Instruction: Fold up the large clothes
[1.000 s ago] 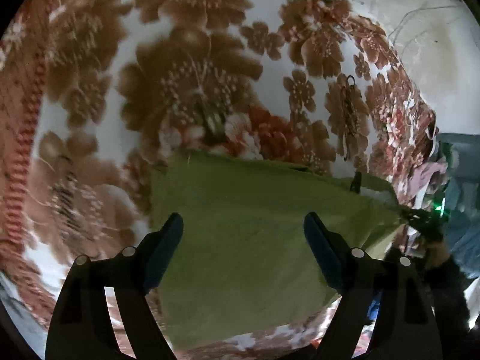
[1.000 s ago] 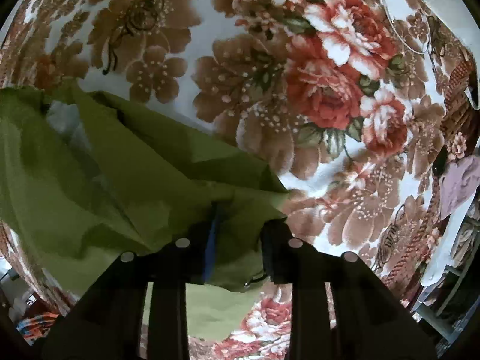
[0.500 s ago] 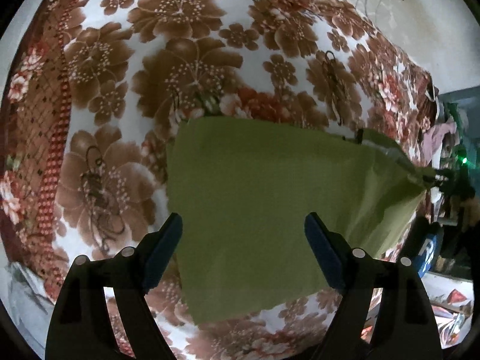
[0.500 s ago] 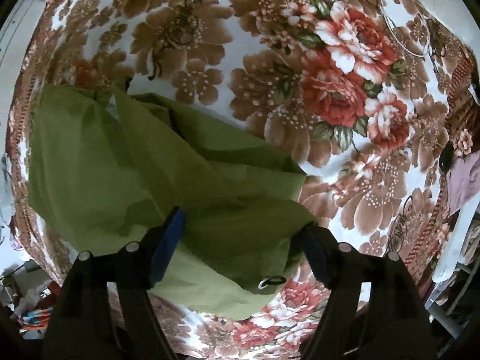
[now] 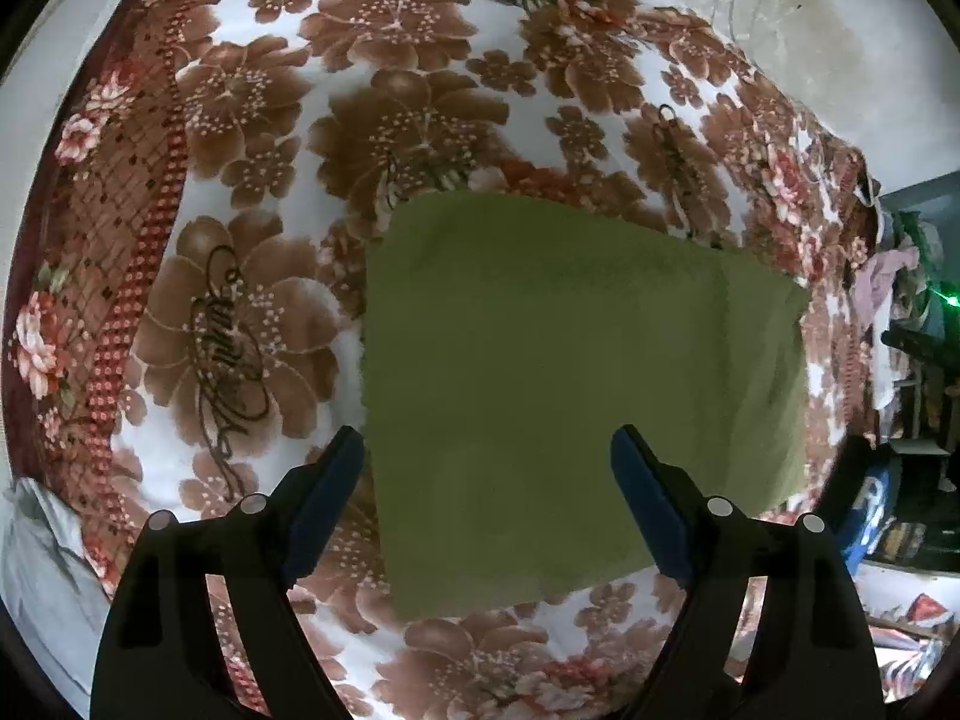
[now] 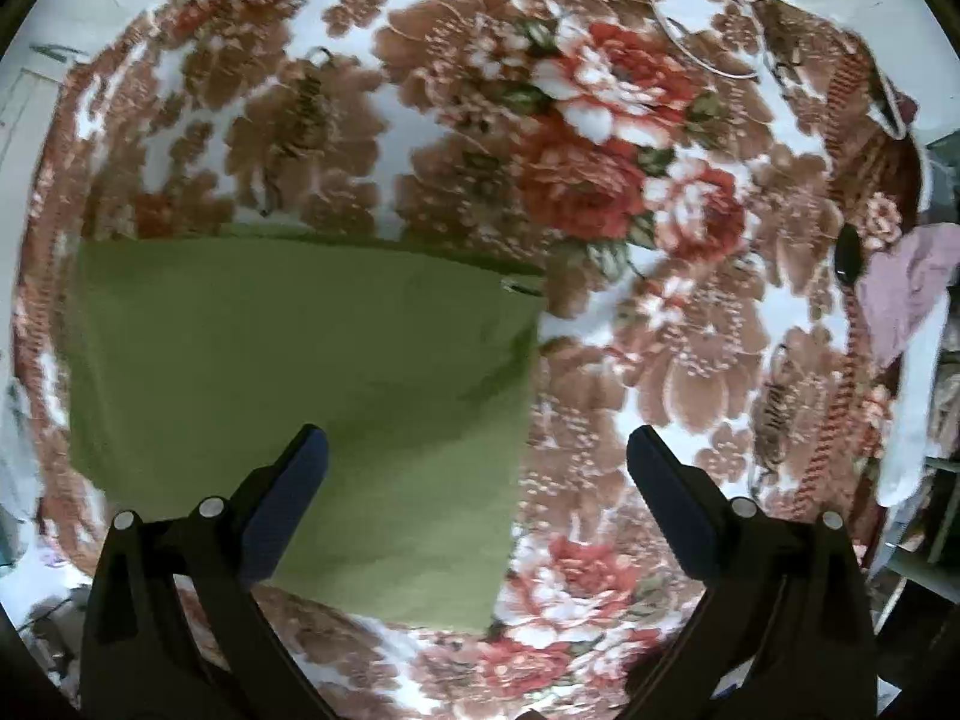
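Lying flat on the floral blanket [image 5: 252,138], the green garment [image 5: 570,372] fills the centre of the left wrist view as a folded, roughly rectangular panel; its near edge runs across the lower middle of the frame.

Left gripper [image 5: 486,468]: two blue-padded fingers [image 5: 324,498] stand well apart at the bottom of the frame, above the cloth, nothing between the pads. Left finger sits over the garment's left edge, right finger over its lower right part.

Right wrist view: same green garment [image 6: 300,372] occupies the left and centre of the frame, right edge running down the middle. A small dark loop or tag shows at its upper right corner; too small to tell which.

Right gripper [image 6: 477,468]: jaws are opening, fingers [image 6: 288,504] wide apart, no fabric pinched. Left finger is over the cloth, right finger over bare blanket to the right of the garment's edge.

Pinkish cloth [image 6: 906,294] lies at the right edge of the frame, well apart from the garment. View is somewhat blurred.
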A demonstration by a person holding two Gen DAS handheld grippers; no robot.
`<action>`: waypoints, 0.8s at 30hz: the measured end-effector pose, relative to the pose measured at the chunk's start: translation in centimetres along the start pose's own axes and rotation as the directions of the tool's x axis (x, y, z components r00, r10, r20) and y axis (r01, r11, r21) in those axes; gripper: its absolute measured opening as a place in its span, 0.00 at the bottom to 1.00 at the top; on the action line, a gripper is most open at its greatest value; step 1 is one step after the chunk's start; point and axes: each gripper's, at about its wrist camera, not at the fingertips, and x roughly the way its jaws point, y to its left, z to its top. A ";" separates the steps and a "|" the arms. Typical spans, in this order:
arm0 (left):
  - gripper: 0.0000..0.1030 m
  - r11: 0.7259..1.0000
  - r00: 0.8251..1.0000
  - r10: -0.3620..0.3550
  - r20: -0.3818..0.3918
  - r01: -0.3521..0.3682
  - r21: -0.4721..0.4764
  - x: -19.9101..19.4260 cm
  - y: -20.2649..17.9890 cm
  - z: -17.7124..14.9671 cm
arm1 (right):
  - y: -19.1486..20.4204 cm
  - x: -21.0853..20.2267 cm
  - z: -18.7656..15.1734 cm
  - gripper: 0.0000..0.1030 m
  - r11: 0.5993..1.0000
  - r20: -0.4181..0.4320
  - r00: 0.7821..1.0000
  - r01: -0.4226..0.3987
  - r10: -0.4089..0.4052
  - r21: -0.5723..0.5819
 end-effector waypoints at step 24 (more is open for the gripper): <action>0.91 0.956 0.915 0.199 0.352 -0.261 0.137 10.7 -5.1 -3.7 | 10.3 10.3 -5.5 0.95 0.977 0.367 0.906 0.190 -0.212 0.096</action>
